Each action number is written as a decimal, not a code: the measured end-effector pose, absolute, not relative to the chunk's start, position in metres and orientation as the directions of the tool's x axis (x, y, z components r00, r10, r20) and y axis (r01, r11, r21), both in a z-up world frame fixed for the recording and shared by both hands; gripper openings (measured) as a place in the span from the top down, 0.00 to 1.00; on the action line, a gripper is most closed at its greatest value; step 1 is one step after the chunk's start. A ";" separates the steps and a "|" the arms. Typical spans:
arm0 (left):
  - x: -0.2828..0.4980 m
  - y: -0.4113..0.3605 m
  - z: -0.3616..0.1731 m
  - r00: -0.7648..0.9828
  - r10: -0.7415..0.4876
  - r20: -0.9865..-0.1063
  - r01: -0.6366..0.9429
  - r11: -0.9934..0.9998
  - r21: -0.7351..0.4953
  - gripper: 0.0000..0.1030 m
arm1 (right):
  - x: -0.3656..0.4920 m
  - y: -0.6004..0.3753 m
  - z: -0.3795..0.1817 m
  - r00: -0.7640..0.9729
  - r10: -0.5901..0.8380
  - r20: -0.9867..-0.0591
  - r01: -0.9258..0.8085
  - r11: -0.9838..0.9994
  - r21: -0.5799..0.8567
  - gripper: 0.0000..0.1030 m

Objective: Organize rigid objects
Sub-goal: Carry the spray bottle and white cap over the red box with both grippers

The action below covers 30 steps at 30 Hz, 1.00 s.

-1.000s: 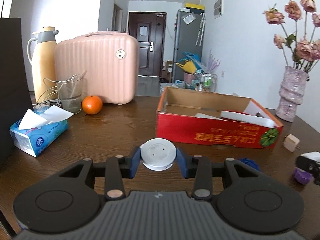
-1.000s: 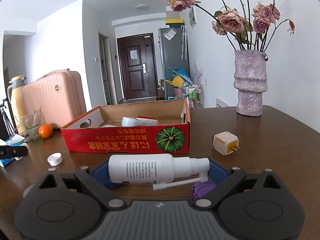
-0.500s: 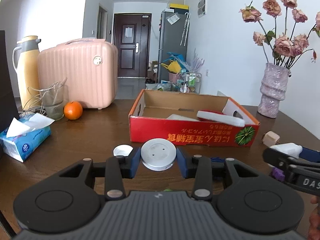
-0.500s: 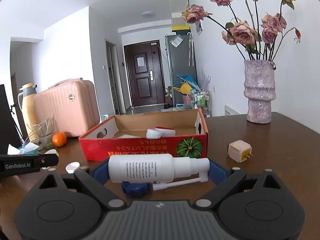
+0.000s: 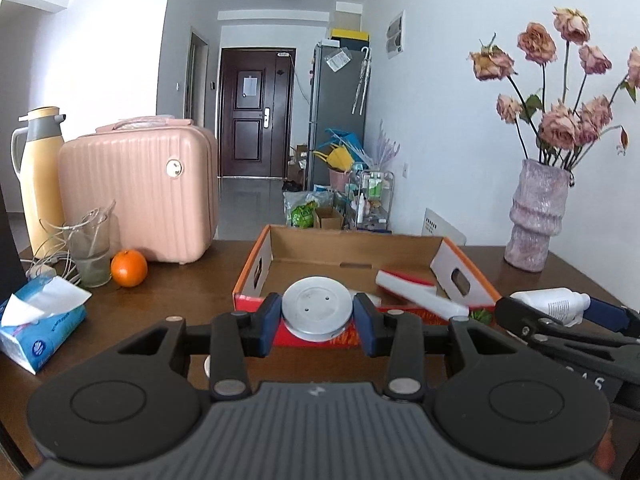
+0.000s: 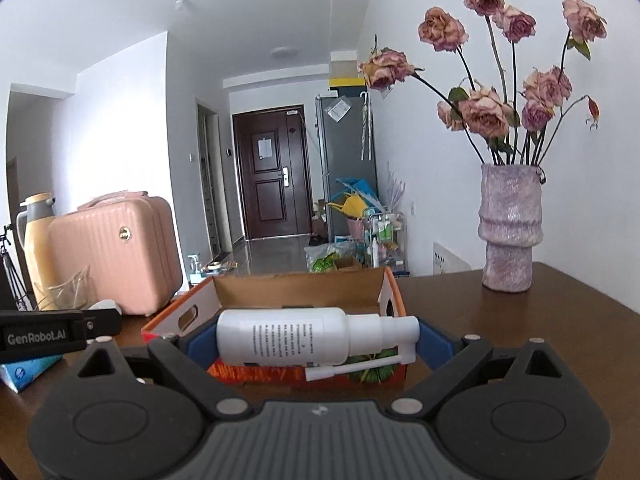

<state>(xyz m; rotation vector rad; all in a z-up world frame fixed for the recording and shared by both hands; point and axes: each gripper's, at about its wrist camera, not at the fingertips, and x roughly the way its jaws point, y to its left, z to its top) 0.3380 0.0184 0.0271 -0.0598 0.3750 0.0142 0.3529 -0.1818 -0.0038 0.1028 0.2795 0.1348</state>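
Note:
My left gripper (image 5: 317, 318) is shut on a round white disc (image 5: 317, 312) and holds it raised just before the near wall of the red cardboard box (image 5: 256, 272). A white and red tube (image 5: 416, 294) lies inside the box. My right gripper (image 6: 318, 338) is shut on a white spray bottle (image 6: 288, 340), held sideways above the table in front of the same box (image 6: 394, 300). The bottle and right gripper also show at the right of the left wrist view (image 5: 554, 306).
A pink suitcase (image 5: 140, 196), yellow thermos (image 5: 38, 176), glass with cables (image 5: 90, 248), orange (image 5: 129, 268) and tissue pack (image 5: 38, 330) stand at the left. A vase of dried roses (image 5: 536, 216) stands at the back right. A small white cap (image 5: 207, 366) lies under my left gripper.
Both grippers have risen and moved forward toward the box with their objects still held. The box now looks closer and lower in both views.

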 end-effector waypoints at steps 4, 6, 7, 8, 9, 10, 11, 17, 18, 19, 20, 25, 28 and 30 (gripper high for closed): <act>0.350 0.019 0.032 0.933 0.009 -0.359 -0.035 0.997 -0.066 0.61 | 0.365 -0.177 0.001 0.953 0.138 -0.268 -0.113 0.988 0.105 0.06; 0.357 0.021 0.035 0.933 0.013 -0.359 -0.041 0.997 -0.071 0.61 | 0.371 -0.174 0.002 0.953 0.135 -0.271 -0.113 0.989 0.097 0.06; 0.361 0.021 0.036 0.933 0.015 -0.359 -0.044 0.996 -0.072 0.61 | 0.374 -0.174 0.002 0.953 0.134 -0.273 -0.112 0.989 0.094 0.06; 0.365 0.021 0.036 0.933 0.018 -0.359 -0.046 0.996 -0.071 0.61 | 0.378 -0.173 0.002 0.952 0.133 -0.277 -0.112 0.990 0.089 0.06; 0.369 0.021 0.037 0.933 0.019 -0.359 -0.047 0.996 -0.072 0.61 | 0.381 -0.172 0.003 0.952 0.129 -0.278 -0.109 0.990 0.086 0.06; 0.372 0.021 0.038 0.933 0.019 -0.359 -0.048 0.996 -0.073 0.61 | 0.384 -0.172 0.004 0.952 0.127 -0.279 -0.107 0.991 0.085 0.06; 0.376 0.021 0.038 0.933 0.019 -0.358 -0.050 0.996 -0.075 0.61 | 0.388 -0.172 0.005 0.951 0.127 -0.282 -0.107 0.991 0.086 0.06; 0.398 0.021 0.039 0.935 0.017 -0.355 -0.056 0.993 -0.100 0.61 | 0.414 -0.172 0.007 0.943 0.125 -0.310 -0.102 0.991 0.089 0.06; 0.402 0.021 0.039 0.934 0.016 -0.357 -0.056 0.993 -0.102 0.61 | 0.418 -0.171 0.007 0.941 0.125 -0.313 -0.101 0.991 0.091 0.06; 0.406 0.021 0.038 0.932 0.020 -0.362 -0.060 0.993 -0.099 0.61 | 0.422 -0.171 0.007 0.940 0.124 -0.317 -0.099 0.991 0.092 0.06; 0.409 0.021 0.037 0.931 0.026 -0.364 -0.065 0.993 -0.094 0.61 | 0.427 -0.171 0.006 0.939 0.124 -0.321 -0.098 0.991 0.095 0.06; 0.429 0.020 0.035 0.924 0.047 -0.380 -0.079 0.994 -0.070 0.61 | 0.449 -0.170 0.004 0.932 0.122 -0.341 -0.092 0.990 0.104 0.06; 0.440 0.019 0.035 0.922 0.051 -0.384 -0.079 0.995 -0.059 0.61 | 0.463 -0.171 0.004 0.927 0.119 -0.355 -0.085 0.990 0.108 0.06; 0.448 0.018 0.034 0.920 0.067 -0.387 -0.094 0.994 -0.052 0.61 | 0.473 -0.171 0.003 0.924 0.116 -0.365 -0.080 0.991 0.110 0.06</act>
